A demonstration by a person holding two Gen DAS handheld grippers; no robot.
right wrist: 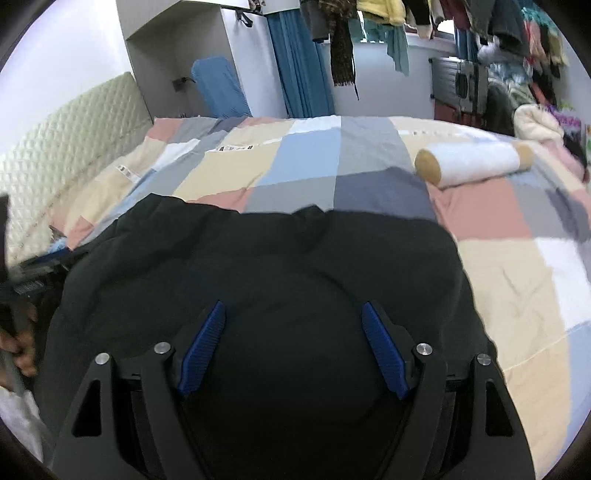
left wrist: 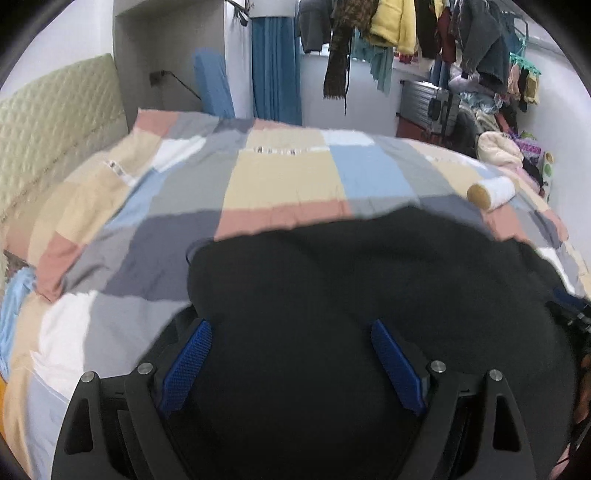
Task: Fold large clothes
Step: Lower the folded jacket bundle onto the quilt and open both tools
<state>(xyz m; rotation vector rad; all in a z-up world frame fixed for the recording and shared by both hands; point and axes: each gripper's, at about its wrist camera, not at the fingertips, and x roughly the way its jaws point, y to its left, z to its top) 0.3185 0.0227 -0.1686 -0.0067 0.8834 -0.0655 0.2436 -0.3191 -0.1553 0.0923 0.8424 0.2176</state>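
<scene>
Nearest the lens in both wrist views: black linkage w/ blue ribbed fingers (left wrist: 192, 365), spread wide apart. The left gripper (left wrist: 291, 332) hangs over the black garment (left wrist: 369, 280), nothing pinched between its pads; the right gripper (right wrist: 293, 314) is likewise spread, over the same black garment (right wrist: 258, 258). Whether pads touch the cloth: can't tell, dark on dark.

The garment lies on the bed's patchwork quilt (left wrist: 280, 177), near edge closest to the cams, far edge wavy and running across pink/grey squares. In the right view its top edge shows a small bump approx at centre.

A rolled white towel w/ tan end (right wrist: 469, 164) sits on the quilt beyond the garment, toward the right, apart from it; also seen in the left view (left wrist: 491, 192).

Bkgd: quilted pale-green headboard (left wrist: 48, 140) at left, blue curtain (left wrist: 275, 70), clothes on a hanging rail (left wrist: 399, 33), silver suitcase (right wrist: 460, 85) by the far wall. A hand (right wrist: 18, 347) shows at the left edge of the right view, next to the garment.
</scene>
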